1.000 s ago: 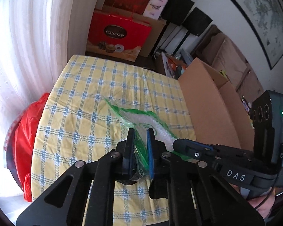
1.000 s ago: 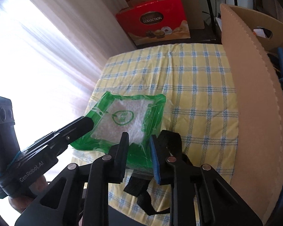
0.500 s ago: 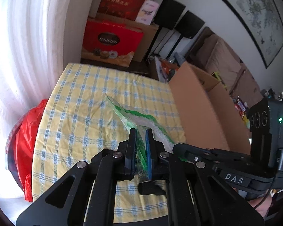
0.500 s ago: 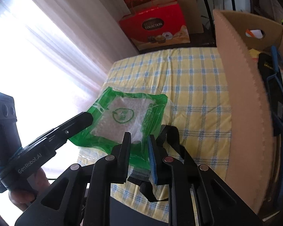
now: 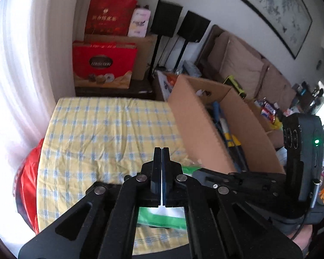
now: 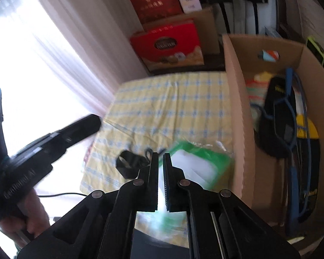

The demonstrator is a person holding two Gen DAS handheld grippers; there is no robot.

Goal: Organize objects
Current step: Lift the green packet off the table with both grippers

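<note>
Both claws are pressed together on nothing, left claw (image 5: 162,168) and right claw (image 6: 161,172) lifted above the green bag (image 6: 202,161), which lies on the bench (image 5: 101,129) at its edge beside the cardboard box (image 6: 237,116), likely bound for it

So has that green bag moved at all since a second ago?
Yes. The green bag was out in the middle of the checked cloth; now it lies against the cardboard box.
</note>
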